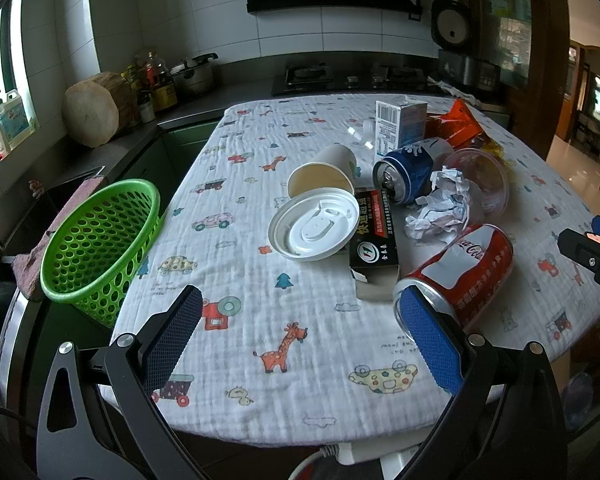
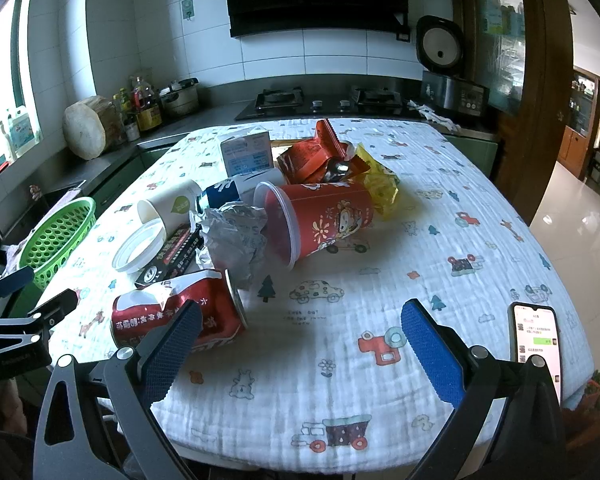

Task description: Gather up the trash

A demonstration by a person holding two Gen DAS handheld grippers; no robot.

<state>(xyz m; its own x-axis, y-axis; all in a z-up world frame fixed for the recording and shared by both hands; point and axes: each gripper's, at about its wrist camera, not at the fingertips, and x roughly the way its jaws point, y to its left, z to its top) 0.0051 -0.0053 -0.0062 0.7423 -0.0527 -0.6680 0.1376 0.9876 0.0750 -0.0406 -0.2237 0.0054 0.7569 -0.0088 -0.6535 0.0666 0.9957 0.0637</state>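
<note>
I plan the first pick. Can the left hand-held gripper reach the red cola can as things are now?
Probably yes. The left hand-held gripper is open, and the red cola can lies on its side just beyond its right finger, at the near edge of the pile, with nothing in front of it.

The basket (image 1: 100,248) stands left of the table (image 1: 300,380), trash pile (image 1: 440,204) right.

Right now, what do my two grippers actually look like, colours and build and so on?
The left gripper and right gripper look the same: two flat fingers faced with textured blue pads, carried on dark grey angular metal linkages with triangular cut-outs and round silver pivot bolts. No hand or sleeve shows clearly.
</note>
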